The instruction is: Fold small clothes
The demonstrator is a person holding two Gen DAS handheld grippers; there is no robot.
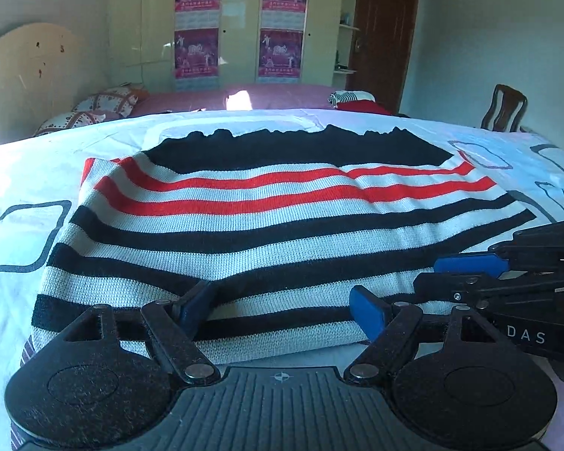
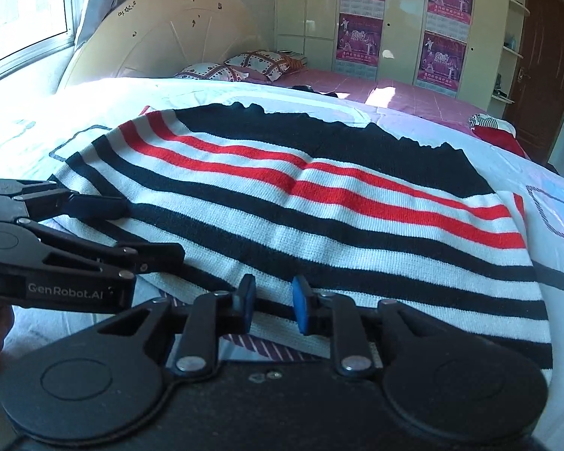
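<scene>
The sweater (image 1: 267, 218) lies on the sheet (image 1: 18, 173), pillows (image 1: 105, 103) behind, both tongs at its near edge.

Left wrist view: sitting low at the near hem of the sweater (image 1: 267, 210), looking forward and down between the left gripper (image 1: 285, 312) fingers, toward the wardrobe (image 1: 240, 22).
Right wrist view: sitting close at the same hem, further right, facing across the sweater toward the headboard (image 2: 161, 37).
Overlap: both are taking in the sweater, bed (image 1: 26, 158), wardrobe, door (image 1: 387, 30).
Cross-sighting: each is catching the other gripper at its frame edge, the right gripper (image 2: 270, 302) showing at the left view's right.
</scene>
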